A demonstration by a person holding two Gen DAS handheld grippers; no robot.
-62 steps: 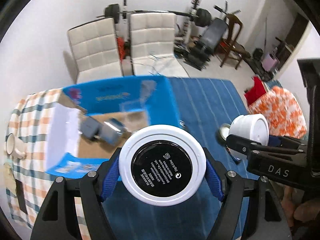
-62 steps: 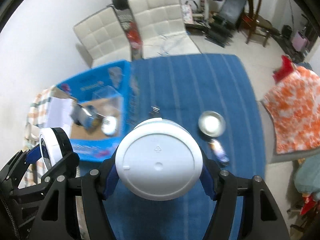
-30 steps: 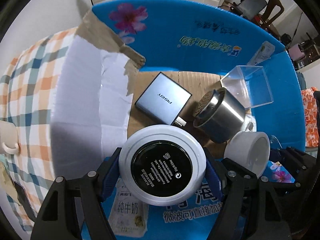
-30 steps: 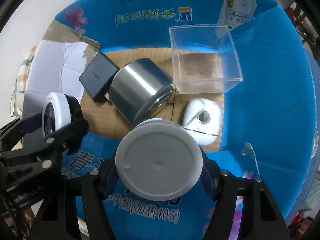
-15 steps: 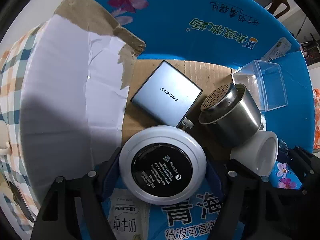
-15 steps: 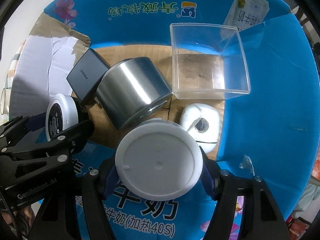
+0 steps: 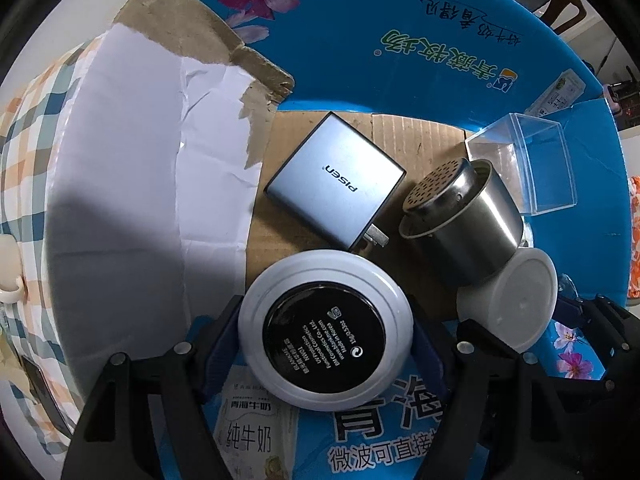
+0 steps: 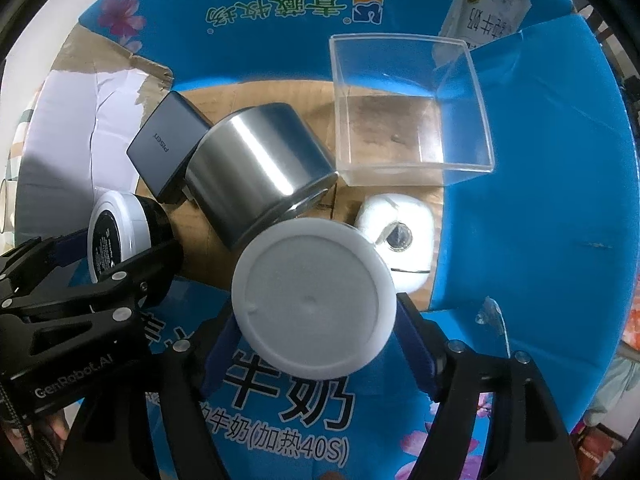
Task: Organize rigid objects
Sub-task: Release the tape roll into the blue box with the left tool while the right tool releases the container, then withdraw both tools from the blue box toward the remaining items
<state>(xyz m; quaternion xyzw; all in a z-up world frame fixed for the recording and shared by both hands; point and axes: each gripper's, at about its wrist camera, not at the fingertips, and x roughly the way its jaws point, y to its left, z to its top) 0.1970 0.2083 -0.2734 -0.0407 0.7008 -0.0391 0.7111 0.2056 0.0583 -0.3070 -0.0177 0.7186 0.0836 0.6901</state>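
My left gripper [image 7: 325, 330] is shut on a round white jar with a black label [image 7: 325, 326], held low inside the blue cardboard box [image 7: 400, 32], just in front of a grey PISEN charger [image 7: 335, 179]. My right gripper [image 8: 314, 310] is shut on a white plastic cup [image 8: 314, 304], held over the box floor beside a steel cup [image 8: 256, 168] lying on its side. The white cup also shows in the left wrist view [image 7: 512, 304], and the jar shows in the right wrist view [image 8: 116, 236].
In the box also lie a clear plastic box [image 8: 408, 112] and a white rounded device [image 8: 400, 236]. A torn white flap [image 7: 152, 168] forms the box's left side. A checked cloth [image 7: 24, 128] lies outside it.
Both grippers carried their objects from above the blue table cover into the blue box and have sunk lower toward its floor. Both stay shut on their objects.
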